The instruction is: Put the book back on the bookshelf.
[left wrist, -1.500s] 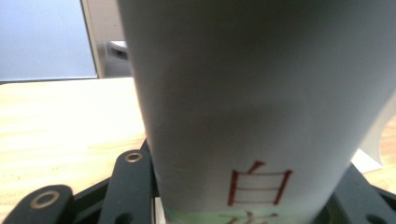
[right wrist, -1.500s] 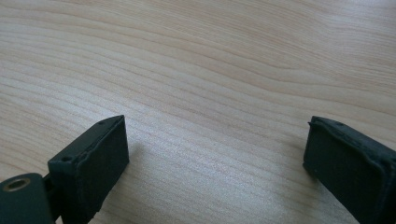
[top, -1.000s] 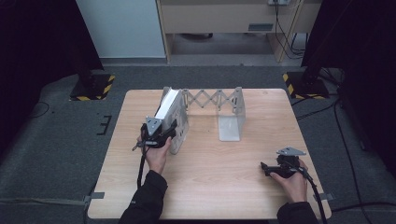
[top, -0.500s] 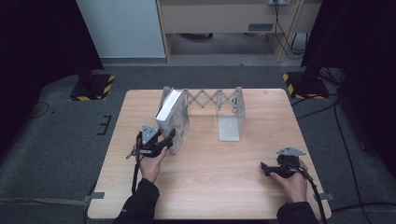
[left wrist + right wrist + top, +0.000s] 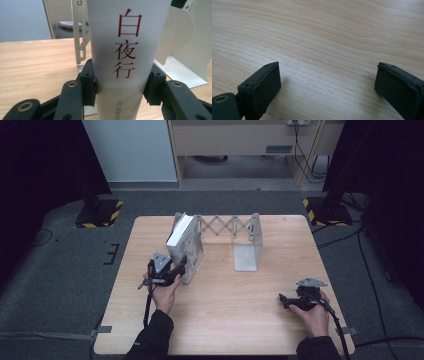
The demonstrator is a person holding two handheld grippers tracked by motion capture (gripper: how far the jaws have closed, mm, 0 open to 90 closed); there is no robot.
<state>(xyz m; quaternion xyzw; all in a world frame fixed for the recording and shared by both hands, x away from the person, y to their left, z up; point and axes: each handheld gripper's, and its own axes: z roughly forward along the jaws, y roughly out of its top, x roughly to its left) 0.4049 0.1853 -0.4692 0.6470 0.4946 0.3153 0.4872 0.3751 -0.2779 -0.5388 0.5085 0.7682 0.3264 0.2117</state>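
**Left gripper clamped on a white book at an expanding bookend**

In the high view, the left gripper (image 5: 176, 270) sits left of centre, its jaws closed on the spine of a white book (image 5: 184, 242) that stands tilted on the wooden table (image 5: 230, 320). The jaws have just been closing, with the book between them. In the left gripper view, both pads (image 5: 90, 82) press the spine beside red characters. The book leans against the left plate of a metal expanding bookend (image 5: 235, 232) in the upper middle of the table. At lower right, the right gripper (image 5: 287, 301) rests low over bare wood, its jaws wide apart and holding nothing.
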